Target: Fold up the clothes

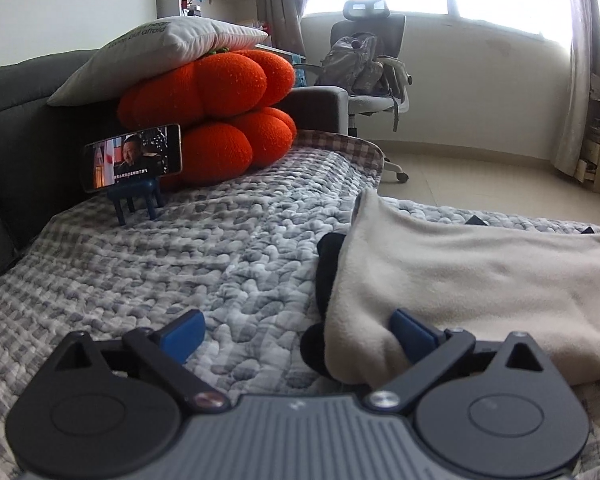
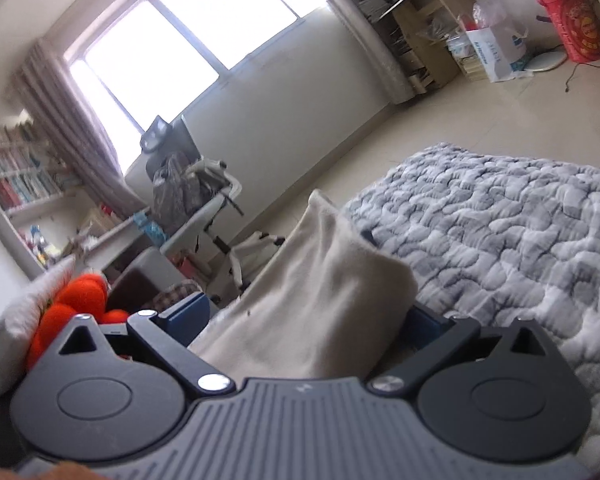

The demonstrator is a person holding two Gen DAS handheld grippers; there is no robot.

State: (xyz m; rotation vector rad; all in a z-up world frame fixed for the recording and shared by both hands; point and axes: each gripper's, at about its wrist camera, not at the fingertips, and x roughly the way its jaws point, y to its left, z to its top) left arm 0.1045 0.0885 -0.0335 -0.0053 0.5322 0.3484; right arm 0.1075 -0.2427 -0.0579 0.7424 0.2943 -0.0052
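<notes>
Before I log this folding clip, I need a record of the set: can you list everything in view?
Beige fleece garment: one, beige, on the quilt, black fabric showing at its left edge.
Quilt: one, grey-white check, covering the sofa seat.
Sofa: one, dark grey.
Pumpkin cushions: two, orange, stacked at the sofa's arm.
Pillow: one, white, on top of the cushions.
Phone: one, screen lit, on a blue stand.
Office chair: one, grey, by the window, a backpack on it.
Bookshelf: one, white, left wall.
Left gripper: open, garment edge against its right finger.
Right gripper: wide apart, garment fold between the fingers.
</notes>
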